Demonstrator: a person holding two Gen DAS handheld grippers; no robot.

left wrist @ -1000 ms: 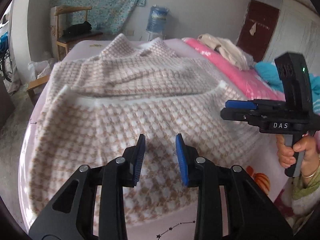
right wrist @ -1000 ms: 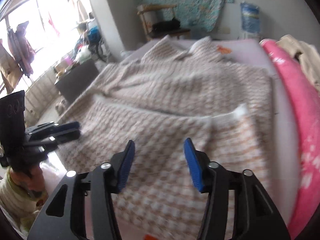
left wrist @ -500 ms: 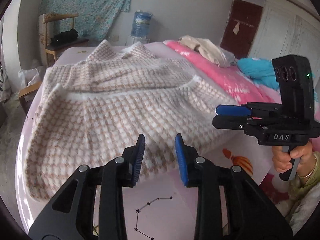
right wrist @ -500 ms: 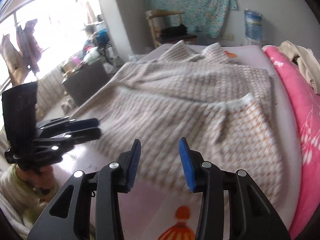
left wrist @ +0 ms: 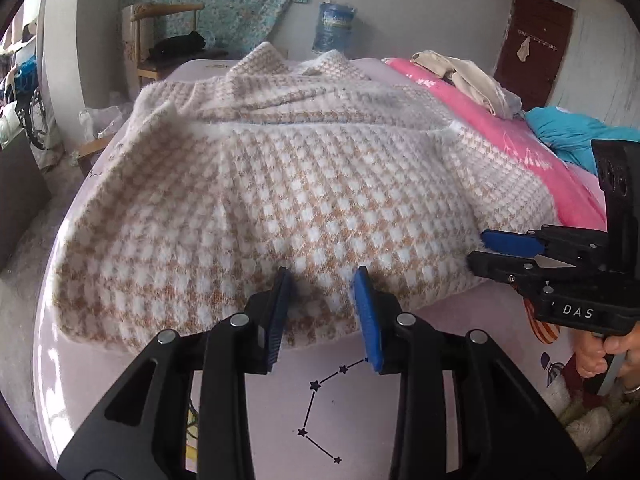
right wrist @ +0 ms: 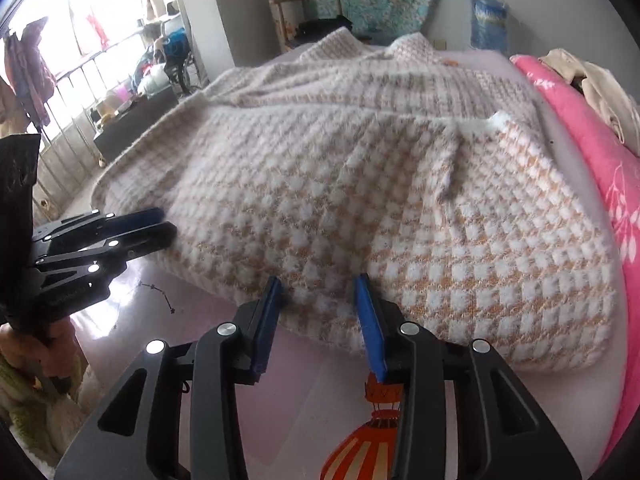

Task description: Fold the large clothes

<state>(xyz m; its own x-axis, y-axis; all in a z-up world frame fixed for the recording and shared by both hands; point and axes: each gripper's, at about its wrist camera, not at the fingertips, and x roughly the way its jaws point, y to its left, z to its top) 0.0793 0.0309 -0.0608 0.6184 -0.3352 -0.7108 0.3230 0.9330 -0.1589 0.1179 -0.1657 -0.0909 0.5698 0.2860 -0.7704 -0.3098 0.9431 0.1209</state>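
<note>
Houndstooth knit garment [left wrist: 304,184] lies spread on the bed [left wrist: 432,364], folded once across; the near folded edge faces both tools, the far part runs toward the chair [left wrist: 160,36].

Left hand-held gripper [left wrist: 322,312]: jaws part-open, nothing pinched. The tips sit at the near fold edge with knit showing in the gap, but the pads are not pressing it. The jaws have just opened a little.

Right hand-held gripper [right wrist: 318,316]: same picture. Jaws part-open and just been narrowing, cloth between the tips but no clamp visible. Released, not grasping.

Risks from here, as judgement:
- The near edge is a thick doubled layer. A shallow bite would likely catch only the top ply, so the fold would peel apart on the lift.
- Fuzzy, slack knit could slip off smooth pads if the jaws close on the rounded edge rather than past it.
- The two tools sit close to the middle of the edge. The outer corners [right wrist: 576,344] would probably sag and drag, skewing the next fold.
- The pink quilt [right wrist: 600,168] touches the garment's right side and could snag or be dragged along.
- Uneven lift between the two hands would twist the cloth.
</note>
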